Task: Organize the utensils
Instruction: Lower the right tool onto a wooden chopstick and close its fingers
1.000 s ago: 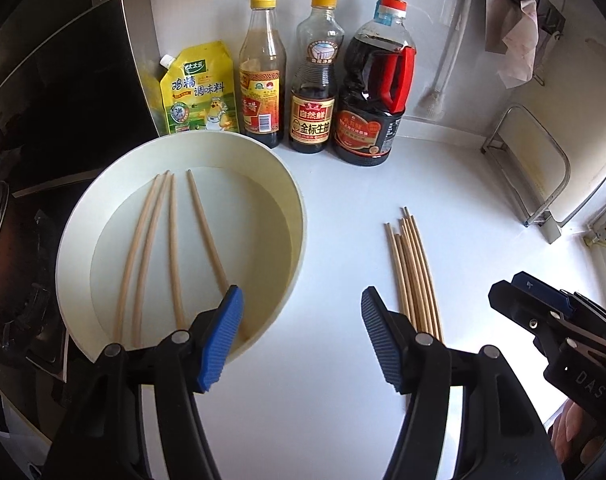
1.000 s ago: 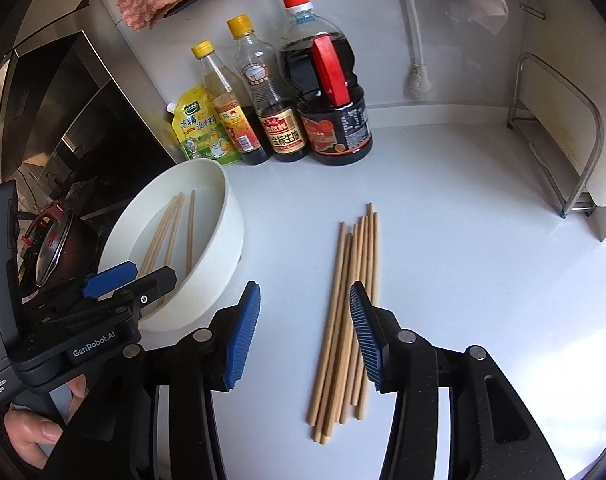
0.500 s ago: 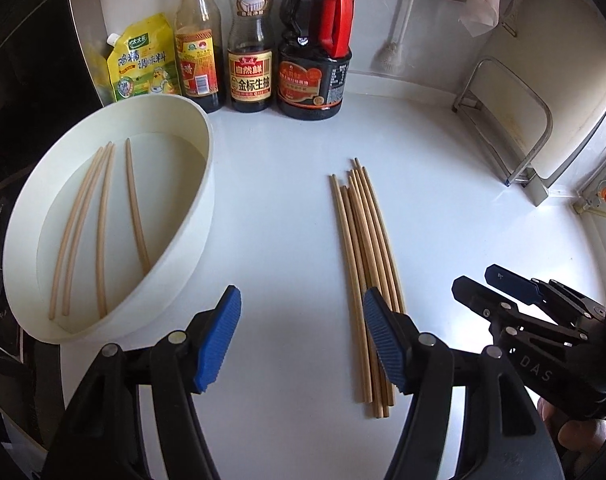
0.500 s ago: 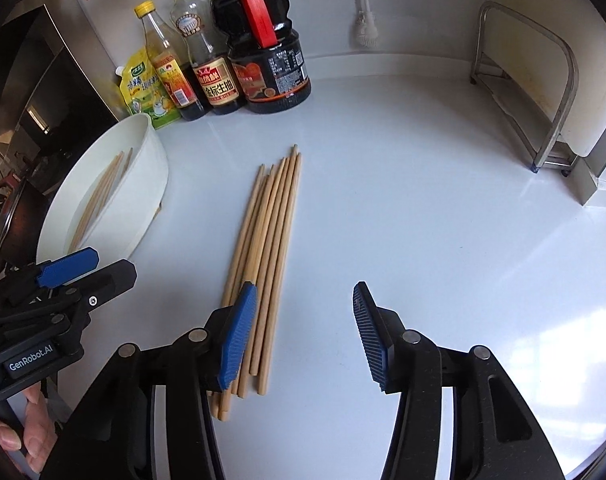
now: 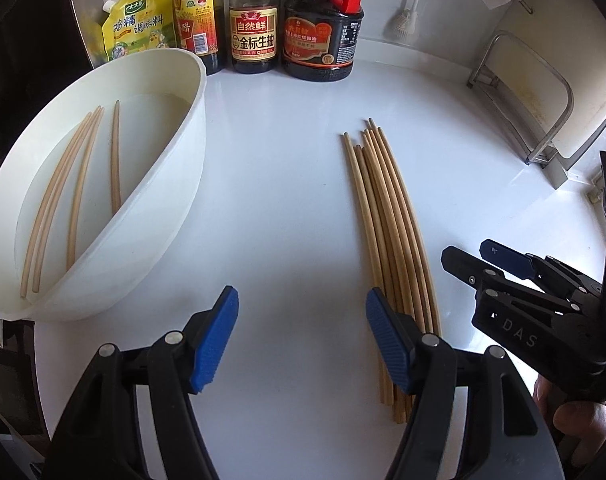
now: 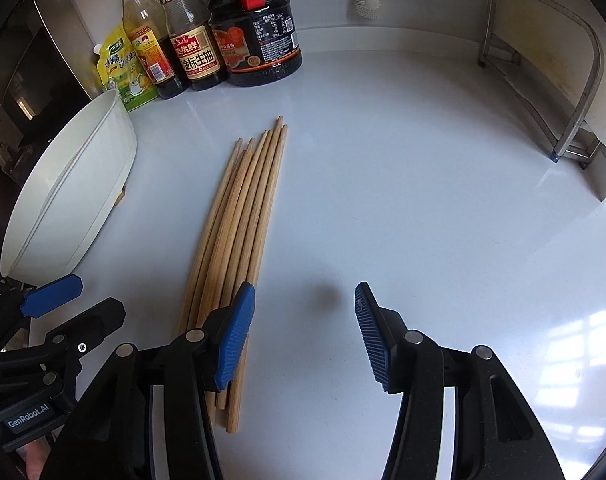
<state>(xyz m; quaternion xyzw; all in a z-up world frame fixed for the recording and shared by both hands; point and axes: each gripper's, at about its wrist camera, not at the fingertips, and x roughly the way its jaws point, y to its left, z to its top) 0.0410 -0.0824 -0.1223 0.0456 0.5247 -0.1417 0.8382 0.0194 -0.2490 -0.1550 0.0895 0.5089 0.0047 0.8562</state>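
A bundle of several wooden chopsticks (image 5: 387, 216) lies on the white counter; it also shows in the right wrist view (image 6: 239, 224). A white bowl (image 5: 183, 168) at the left holds three chopsticks (image 5: 79, 196); its outer wall (image 6: 71, 200) shows in the right wrist view. My left gripper (image 5: 301, 336) is open and empty, its right pad over the bundle's near end. My right gripper (image 6: 303, 332) is open and empty, its left pad beside the bundle's near end. Each gripper shows in the other's view: the right (image 5: 503, 264), the left (image 6: 63, 300).
Three sauce bottles (image 5: 255, 20) and a yellow seasoning pouch (image 5: 137, 28) stand at the back wall. A metal rack (image 5: 543, 100) stands at the right. A dark stove area lies left of the bowl.
Both grippers have moved forward and lower towards the chopstick bundle, which now appears larger. The left gripper has swung right, away from the bowl. Both stay open.
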